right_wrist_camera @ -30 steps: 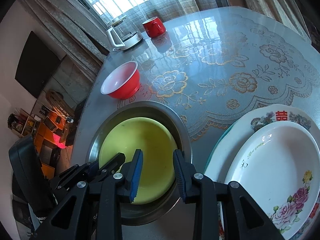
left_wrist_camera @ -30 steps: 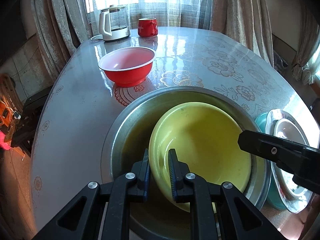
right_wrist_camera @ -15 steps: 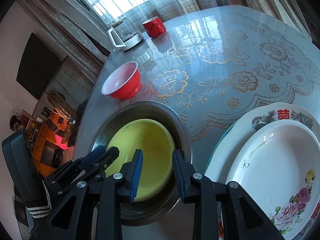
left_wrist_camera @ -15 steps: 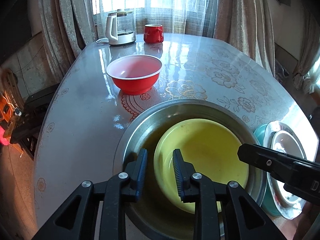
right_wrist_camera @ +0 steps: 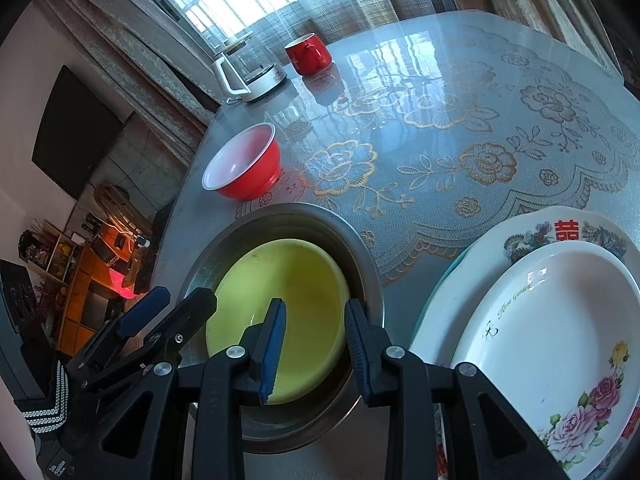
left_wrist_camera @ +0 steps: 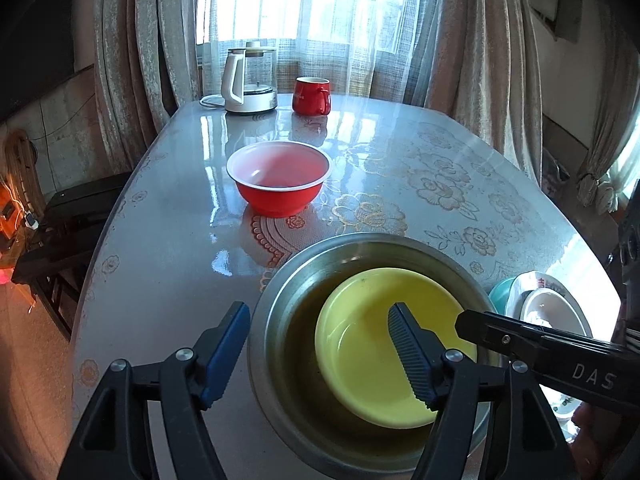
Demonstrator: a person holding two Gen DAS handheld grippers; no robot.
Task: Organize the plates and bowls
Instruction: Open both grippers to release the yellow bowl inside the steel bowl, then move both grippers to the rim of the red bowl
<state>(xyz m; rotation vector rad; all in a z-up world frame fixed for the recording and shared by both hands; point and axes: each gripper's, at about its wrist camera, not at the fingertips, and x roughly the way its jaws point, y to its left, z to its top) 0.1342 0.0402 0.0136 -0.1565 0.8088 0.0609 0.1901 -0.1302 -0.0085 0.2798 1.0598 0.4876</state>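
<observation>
A yellow bowl (left_wrist_camera: 384, 344) lies inside a large steel basin (left_wrist_camera: 304, 280) at the table's near edge; both also show in the right wrist view, bowl (right_wrist_camera: 296, 280), basin (right_wrist_camera: 256, 228). My left gripper (left_wrist_camera: 320, 328) is wide open and empty, raised above the basin's left rim. My right gripper (right_wrist_camera: 314, 320) is open, its jaws straddling the basin's right rim without closing on it. A red bowl (left_wrist_camera: 280, 178) stands further back. White flowered plates (right_wrist_camera: 552, 332) are stacked on a teal dish to the right.
A glass kettle (left_wrist_camera: 248, 78) and a red mug (left_wrist_camera: 312, 96) stand at the far end of the table by the window. The flowered tablecloth (right_wrist_camera: 460, 132) covers the table's middle and right. The table's left edge drops to the floor.
My left gripper let go of the yellow bowl's rim, opened wide and pulled back and up. The bowl settled flat in the basin. My right gripper barely moved.
</observation>
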